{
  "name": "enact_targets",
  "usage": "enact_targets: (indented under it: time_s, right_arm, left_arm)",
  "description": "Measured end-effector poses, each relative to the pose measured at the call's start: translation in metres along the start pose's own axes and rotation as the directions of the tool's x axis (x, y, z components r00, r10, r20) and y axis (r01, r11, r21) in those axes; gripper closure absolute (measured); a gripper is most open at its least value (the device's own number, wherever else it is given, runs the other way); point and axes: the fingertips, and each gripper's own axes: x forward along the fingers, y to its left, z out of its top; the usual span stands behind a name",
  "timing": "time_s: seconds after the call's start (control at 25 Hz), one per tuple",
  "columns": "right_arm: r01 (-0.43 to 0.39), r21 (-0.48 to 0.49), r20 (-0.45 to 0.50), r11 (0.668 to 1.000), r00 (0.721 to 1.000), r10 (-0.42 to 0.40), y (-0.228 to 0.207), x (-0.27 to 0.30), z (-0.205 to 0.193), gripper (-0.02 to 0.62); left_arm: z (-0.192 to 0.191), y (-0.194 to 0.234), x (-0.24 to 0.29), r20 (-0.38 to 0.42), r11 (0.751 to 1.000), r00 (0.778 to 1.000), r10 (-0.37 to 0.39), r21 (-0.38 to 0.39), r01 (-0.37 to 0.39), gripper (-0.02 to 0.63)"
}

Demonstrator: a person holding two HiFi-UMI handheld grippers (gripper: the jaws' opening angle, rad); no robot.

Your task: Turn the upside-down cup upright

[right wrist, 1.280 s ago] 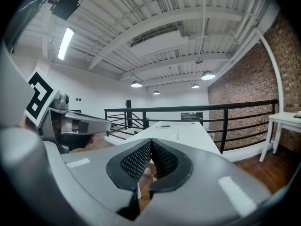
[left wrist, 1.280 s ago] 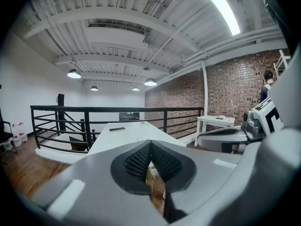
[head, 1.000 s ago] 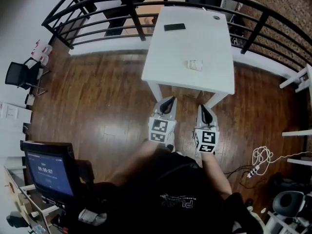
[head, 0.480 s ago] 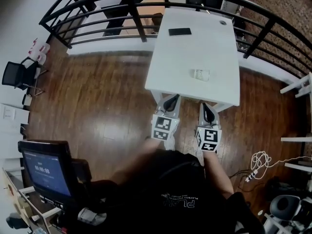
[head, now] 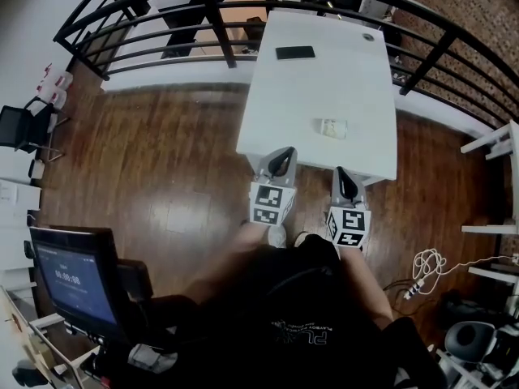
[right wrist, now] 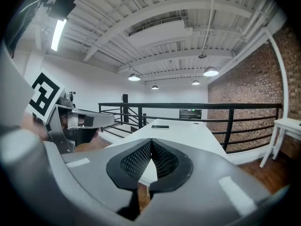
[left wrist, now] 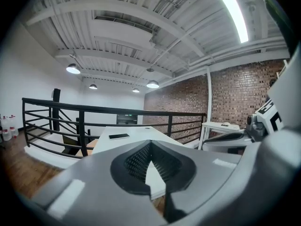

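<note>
A small pale cup [head: 333,127] rests on the white table [head: 308,96], toward its near right part; at this size I cannot tell which way up it stands. My left gripper [head: 283,156] hangs at the table's near edge, jaws shut on nothing. My right gripper [head: 340,176] is level with it just off the near right corner, also shut and holding nothing. In the left gripper view the left gripper [left wrist: 150,143] points along the table [left wrist: 127,138]. The right gripper [right wrist: 151,141] faces the table [right wrist: 178,131] too. Neither gripper view shows the cup.
A black phone [head: 294,53] and a small round object [head: 369,36] lie at the table's far end. A black railing [head: 203,10] runs behind and beside the table. A monitor [head: 73,278] stands at my lower left, and a white cable [head: 430,262] lies on the wood floor.
The person has stepped closer to the table. Both grippers have moved forward from over the floor to the table's near edge, still shut.
</note>
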Motion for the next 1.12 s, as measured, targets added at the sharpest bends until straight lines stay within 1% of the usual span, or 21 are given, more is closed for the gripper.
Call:
enact_targets:
  time_s: [0.2,0.36,0.6,0.84,1.12]
  right_arm:
    - [-0.009,0.028,-0.035,1.000,0.999,0.010,-0.020,0.020,-0.009,0.581]
    - [-0.037,0.059,-0.083,0.998,0.996,0.042,-0.036,0.038,-0.014,0.580]
    - [-0.061,0.043,-0.118,0.997,0.991,0.066,-0.063,0.084,-0.021,0.574]
    - [-0.072,0.052,-0.185,0.996,0.979,0.080,-0.071,0.092,-0.035,0.555]
    - [-0.082,0.079,-0.242,0.994,0.965,0.099,-0.089,0.105,-0.047,0.534]
  left_arm:
    - [-0.003,-0.004,0.014,-0.036,1.000,0.999,0.001,0.015,-0.001,0.611]
    - [-0.001,-0.006,0.026,-0.054,1.000,0.998,0.016,0.019,-0.015,0.611]
    - [-0.007,0.001,0.071,-0.064,0.999,0.997,0.037,0.011,-0.037,0.611]
    - [-0.015,0.001,0.076,-0.090,0.998,0.994,0.054,-0.017,-0.056,0.611]
    - [-0.011,0.002,0.078,-0.115,0.997,0.991,0.070,-0.015,-0.072,0.611]
